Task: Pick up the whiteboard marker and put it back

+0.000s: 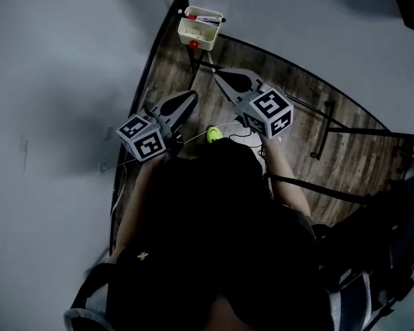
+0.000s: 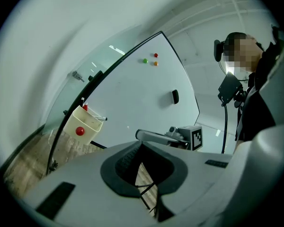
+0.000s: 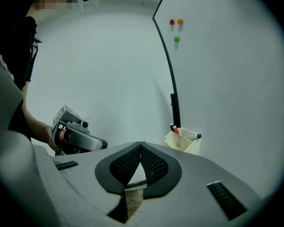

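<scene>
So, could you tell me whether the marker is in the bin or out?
In, resting on top: the marker lies across the bin's rim, one end sticking out past it.

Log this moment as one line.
left gripper: shut, empty | right gripper: shut, empty | marker: atop holder, untouched
</scene>
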A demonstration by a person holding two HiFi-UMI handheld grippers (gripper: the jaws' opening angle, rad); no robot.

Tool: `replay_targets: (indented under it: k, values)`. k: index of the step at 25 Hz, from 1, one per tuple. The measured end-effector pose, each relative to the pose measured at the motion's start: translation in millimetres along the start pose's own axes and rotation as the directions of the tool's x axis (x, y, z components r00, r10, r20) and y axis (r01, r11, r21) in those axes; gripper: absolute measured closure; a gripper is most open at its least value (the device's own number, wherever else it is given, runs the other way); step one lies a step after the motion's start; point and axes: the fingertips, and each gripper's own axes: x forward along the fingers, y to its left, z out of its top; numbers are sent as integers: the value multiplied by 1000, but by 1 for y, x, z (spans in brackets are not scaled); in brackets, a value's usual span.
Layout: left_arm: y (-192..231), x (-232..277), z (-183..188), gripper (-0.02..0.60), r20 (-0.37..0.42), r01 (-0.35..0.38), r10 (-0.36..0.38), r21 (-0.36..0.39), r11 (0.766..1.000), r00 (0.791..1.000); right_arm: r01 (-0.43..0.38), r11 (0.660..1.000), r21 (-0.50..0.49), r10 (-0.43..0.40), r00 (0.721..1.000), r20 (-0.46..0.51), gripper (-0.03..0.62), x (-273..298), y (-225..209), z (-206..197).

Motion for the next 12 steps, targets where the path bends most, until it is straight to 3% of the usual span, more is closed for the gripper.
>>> replay_targets:
  k: [12]
  values:
    - [15, 36, 9, 575, 37, -79, 79, -3, 997, 996, -65, 998, 4, 65, 998, 1, 595, 6, -43, 2]
